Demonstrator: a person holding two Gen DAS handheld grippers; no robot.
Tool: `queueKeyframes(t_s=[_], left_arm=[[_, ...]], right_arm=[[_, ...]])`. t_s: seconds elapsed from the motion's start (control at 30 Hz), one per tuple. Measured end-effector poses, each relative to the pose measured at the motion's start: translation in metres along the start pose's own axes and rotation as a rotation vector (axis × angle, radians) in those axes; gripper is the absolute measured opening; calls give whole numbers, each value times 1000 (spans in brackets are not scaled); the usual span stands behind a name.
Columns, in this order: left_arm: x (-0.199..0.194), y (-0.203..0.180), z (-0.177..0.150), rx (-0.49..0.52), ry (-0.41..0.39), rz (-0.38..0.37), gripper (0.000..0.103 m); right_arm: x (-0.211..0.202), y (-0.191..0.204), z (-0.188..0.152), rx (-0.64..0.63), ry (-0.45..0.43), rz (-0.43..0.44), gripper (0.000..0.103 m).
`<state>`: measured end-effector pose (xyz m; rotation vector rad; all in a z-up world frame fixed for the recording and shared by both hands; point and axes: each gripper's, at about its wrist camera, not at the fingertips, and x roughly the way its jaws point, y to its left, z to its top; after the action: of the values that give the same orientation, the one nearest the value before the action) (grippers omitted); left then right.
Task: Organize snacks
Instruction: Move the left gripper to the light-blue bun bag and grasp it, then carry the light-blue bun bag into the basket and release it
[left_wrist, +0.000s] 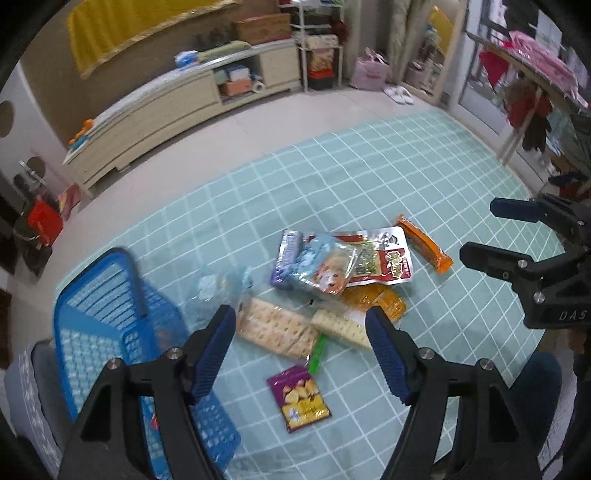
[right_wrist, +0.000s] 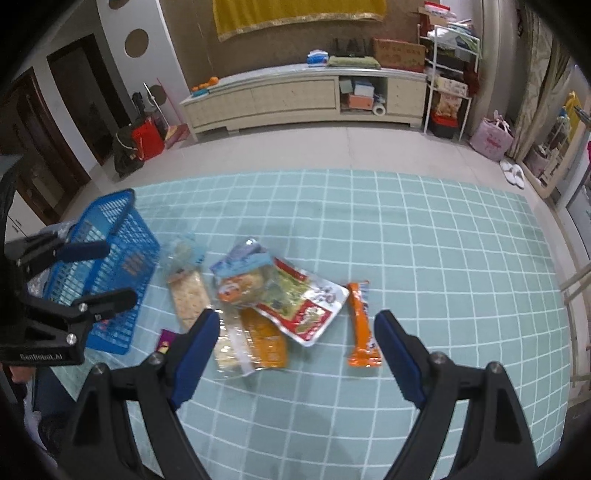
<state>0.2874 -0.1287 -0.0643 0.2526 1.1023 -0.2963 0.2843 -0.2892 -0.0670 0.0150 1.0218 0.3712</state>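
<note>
Above a table covered with a light green checked cloth (right_wrist: 406, 229), the left hand-held gripper (left_wrist: 301, 345) hangs in the air with its two blue fingers spread wide and nothing between them. It points down at the cracker packs (left_wrist: 275, 328) and sits just beside the blue basket (left_wrist: 99, 295). The right hand-held gripper (right_wrist: 297, 350) is also wide and holds nothing. It hovers over the near side of the snack pile, between the orange pouch (right_wrist: 267, 341) and the long orange bar (right_wrist: 360, 325). In the left wrist view it shows at the right edge, well apart from the snacks.

The snacks lie in a loose heap in the middle of the cloth. A blue bag with a dog face (left_wrist: 325, 267) lies on top of a silver and red pouch (left_wrist: 384, 258). A purple pack (left_wrist: 286, 254) sits under the blue bag's left side. A small purple bag with yellow chips (left_wrist: 299, 400) lies alone, nearer than the rest. A clear crinkly bag (left_wrist: 210, 291) lies between the crackers and the basket. The basket stands at the left edge of the cloth, tipped a little, and I cannot tell what is inside.

Behind the table is a pale tiled floor (right_wrist: 314, 147). A long cream cabinet (right_wrist: 295, 96) stands at the wall, under a yellow cloth (right_wrist: 299, 14). White slippers (right_wrist: 513, 173) lie by a pink bag (right_wrist: 491, 138).
</note>
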Motion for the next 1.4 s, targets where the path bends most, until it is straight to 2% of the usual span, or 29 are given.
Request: queueKeyframes(t_s=[0.07, 0.17, 0.33, 0.57, 0.67, 0.77, 1.07, 1.27, 1.4], left_arm=[[16, -7, 9, 30, 32, -15, 71], [35, -17, 20, 68, 58, 1, 71], [74, -26, 44, 162, 148, -14, 71], [121, -31, 54, 238, 226, -39, 71], [138, -30, 59, 235, 247, -56, 71], [151, -29, 61, 234, 269, -105, 71], [186, -30, 64, 261, 311, -121, 71], [184, -23, 62, 201, 291, -156, 65], [175, -12, 57, 172, 272, -150, 63]], right_arm=[[6, -10, 0, 9, 9, 1, 88], [21, -26, 3, 25, 29, 0, 88], [41, -43, 7, 13, 55, 42, 88], [68, -62, 6, 20, 83, 65, 88], [78, -69, 2, 28, 93, 96, 88], [83, -73, -1, 27, 102, 96, 88], [86, -92, -9, 64, 99, 94, 88], [85, -93, -9, 65, 102, 87, 88], [84, -88, -7, 66, 109, 76, 88]])
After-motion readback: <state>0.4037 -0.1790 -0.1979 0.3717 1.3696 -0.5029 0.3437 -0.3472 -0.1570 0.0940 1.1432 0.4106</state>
